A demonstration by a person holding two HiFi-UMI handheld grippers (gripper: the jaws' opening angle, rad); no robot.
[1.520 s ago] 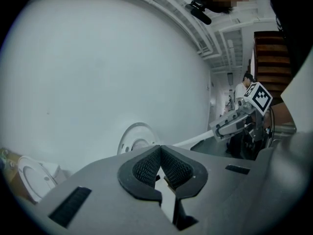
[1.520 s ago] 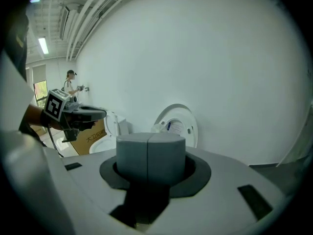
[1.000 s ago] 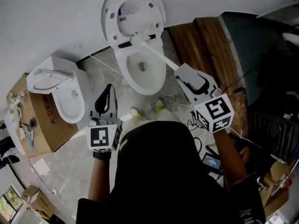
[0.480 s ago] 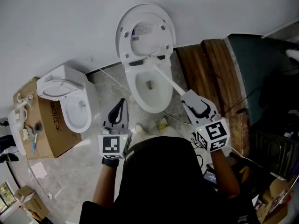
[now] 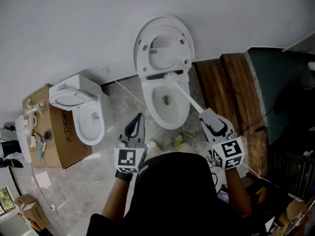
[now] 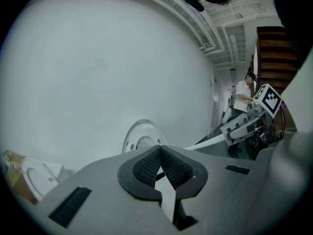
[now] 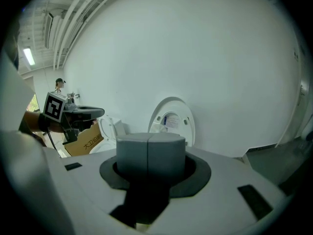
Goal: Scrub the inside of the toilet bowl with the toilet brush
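One toilet brush (image 5: 185,95) lay slantwise, its long white handle running from the right gripper (image 5: 206,115) up and left to the brush head. The head pointed at the back rim of the toilet bowl (image 5: 170,125), just beneath the raised lid (image 5: 164,47). That gripper's jaws were clamped on the handle's near end. The left gripper (image 5: 138,118) hung beside the bowl, jaws pressed together on nothing.
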